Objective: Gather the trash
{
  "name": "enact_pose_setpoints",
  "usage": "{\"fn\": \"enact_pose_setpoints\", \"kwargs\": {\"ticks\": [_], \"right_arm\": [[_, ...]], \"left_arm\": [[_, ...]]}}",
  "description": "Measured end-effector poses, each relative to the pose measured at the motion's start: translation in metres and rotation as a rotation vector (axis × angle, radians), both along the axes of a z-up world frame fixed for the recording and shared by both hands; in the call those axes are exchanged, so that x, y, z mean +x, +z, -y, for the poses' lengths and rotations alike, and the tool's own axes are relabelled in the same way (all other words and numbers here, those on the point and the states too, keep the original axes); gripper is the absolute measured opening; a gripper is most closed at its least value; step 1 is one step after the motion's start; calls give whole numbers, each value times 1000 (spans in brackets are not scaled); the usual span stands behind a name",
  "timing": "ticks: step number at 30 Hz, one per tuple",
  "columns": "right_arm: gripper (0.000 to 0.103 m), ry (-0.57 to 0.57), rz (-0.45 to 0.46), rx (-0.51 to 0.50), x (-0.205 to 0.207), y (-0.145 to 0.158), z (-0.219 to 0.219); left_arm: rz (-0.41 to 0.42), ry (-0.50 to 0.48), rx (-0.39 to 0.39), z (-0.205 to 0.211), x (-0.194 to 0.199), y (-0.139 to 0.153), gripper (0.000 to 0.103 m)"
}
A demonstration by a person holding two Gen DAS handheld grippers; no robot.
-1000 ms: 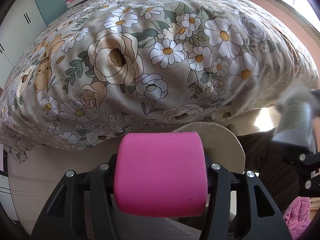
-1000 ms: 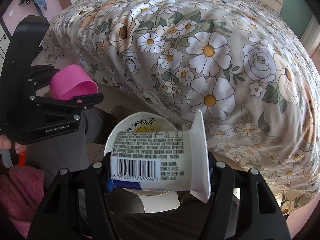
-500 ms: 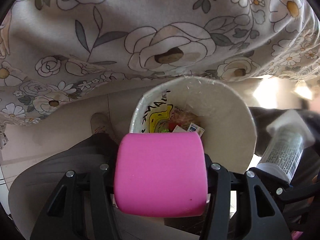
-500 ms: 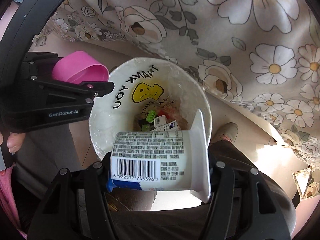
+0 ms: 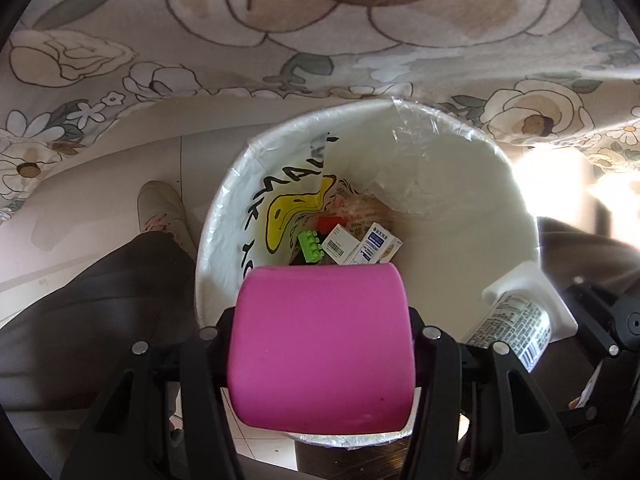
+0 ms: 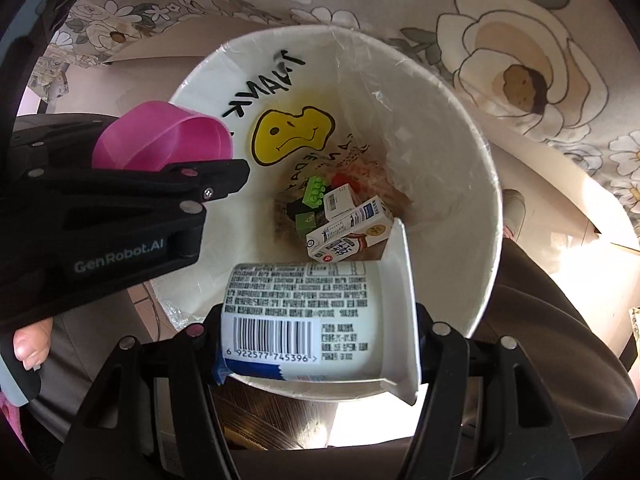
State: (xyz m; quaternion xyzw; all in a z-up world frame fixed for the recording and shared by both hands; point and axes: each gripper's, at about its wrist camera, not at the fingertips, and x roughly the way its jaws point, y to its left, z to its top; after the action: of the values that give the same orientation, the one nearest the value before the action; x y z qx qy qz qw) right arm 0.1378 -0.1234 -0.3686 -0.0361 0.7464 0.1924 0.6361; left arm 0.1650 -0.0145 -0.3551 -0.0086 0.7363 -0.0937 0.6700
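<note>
Looking straight down into a white waste bin, round and deep, lined with a thin, crinkled clear plastic bag printed with black letters and a yellow smiley face. Taking the bin as the landmark:

Above its near rim, left gripper — black plastic jaws pinching a pink cup, smooth, matte, cylindrical, lying on its side. Seen from the right wrist view, open mouth of the pink cup turned toward the bin's interior, over the left rim.

Over the bin's near rim too, right gripper, clamped on a white yogurt cup — glossy plastic, tapered, with a flared square lip, sideways, barcode and fine print facing up. In the left wrist view, same yogurt cup at the bin's right rim.

At the bottom of the bin: a green studded toy brick, a small milk carton of printed card, a small white box with a barcode, a red piece, some crumpled wrapper.

Behind the bin, hanging floral bedspread, soft cloth with large cream roses. Beside the bin on both sides, dark trouser legs and a pale shoe on the light floor.
</note>
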Motion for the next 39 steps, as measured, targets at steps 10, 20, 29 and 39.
{"fn": "enact_pose_setpoints", "kwargs": {"ticks": [10,20,29,39], "right_arm": [[63,-47,-59,-8,3,-24,0],[66,-29,-93,-50,2,-39,-8],[66,-38,-79,-43,4,-33,-5],[66,-32,8,-46,2,-4,-4]], "left_arm": [[-98,27,-56,1,4,-26,56],[-108,25,-38,5,5,-32,73],[-101,17,-32,5,5,-23,74],[-35,39,-28,-10,-2,11,74]]}}
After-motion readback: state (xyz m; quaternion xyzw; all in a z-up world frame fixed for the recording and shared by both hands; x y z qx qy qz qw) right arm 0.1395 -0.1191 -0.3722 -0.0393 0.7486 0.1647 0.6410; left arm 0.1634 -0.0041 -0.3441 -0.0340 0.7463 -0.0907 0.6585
